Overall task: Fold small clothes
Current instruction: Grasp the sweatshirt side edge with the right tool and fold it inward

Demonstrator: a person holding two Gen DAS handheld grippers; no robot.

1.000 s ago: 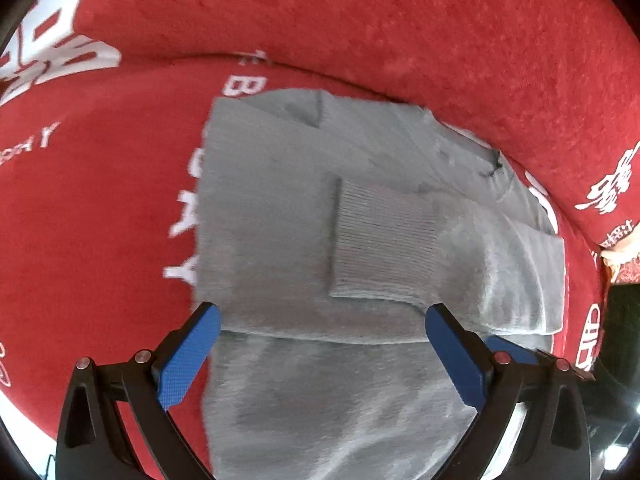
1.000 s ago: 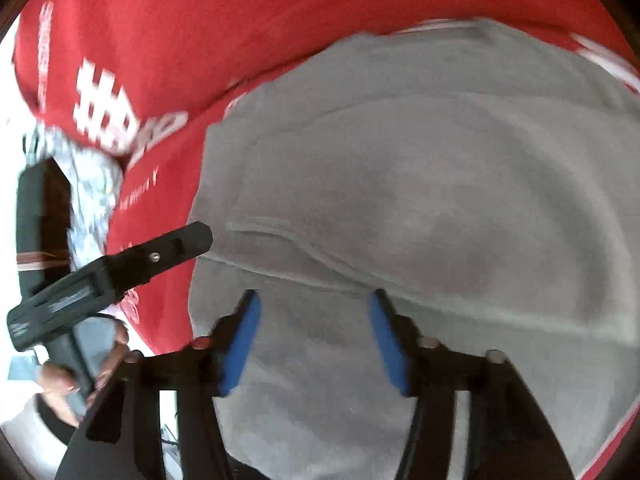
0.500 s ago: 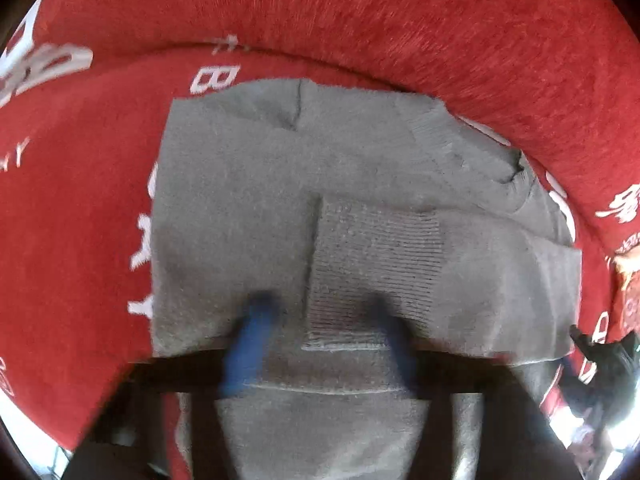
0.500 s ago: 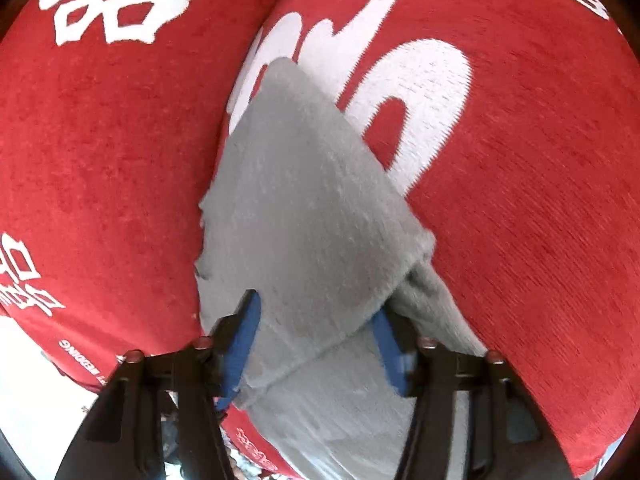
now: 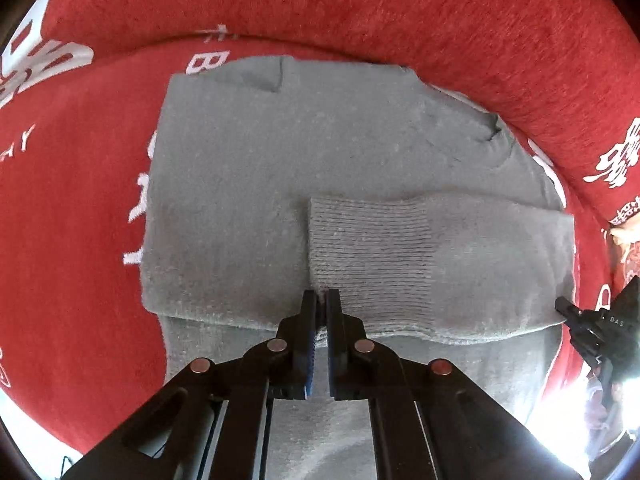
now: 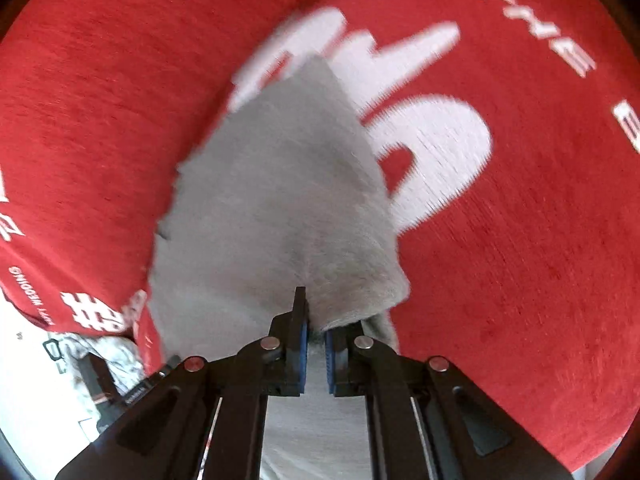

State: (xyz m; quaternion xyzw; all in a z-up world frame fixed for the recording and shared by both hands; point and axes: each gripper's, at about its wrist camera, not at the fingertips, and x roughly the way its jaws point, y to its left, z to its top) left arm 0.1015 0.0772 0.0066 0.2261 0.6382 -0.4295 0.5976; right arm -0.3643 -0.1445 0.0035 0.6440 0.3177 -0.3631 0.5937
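Observation:
A small grey knit sweater [image 5: 248, 184] lies on a red cloth with white lettering. One sleeve with a ribbed cuff [image 5: 368, 248] is folded across its body. My left gripper [image 5: 320, 300] is shut on the sweater's fabric at the cuff's near left corner. In the right wrist view the sweater [image 6: 280, 184] shows as a folded grey wedge. My right gripper [image 6: 314, 320] is shut on its near folded edge. The right gripper's tip also shows at the right edge of the left wrist view [image 5: 592, 320].
The red cloth [image 5: 72, 208] covers the whole surface and rises into a padded ridge [image 5: 400, 12] behind the sweater. In the right wrist view the red cloth [image 6: 520, 240] ends at lower left, where crumpled pale fabric [image 6: 104, 356] lies.
Both grippers were open one second ago and have closed onto the sweater. The left one moved in toward the cuff. The right one swung to the sweater's far side edge.

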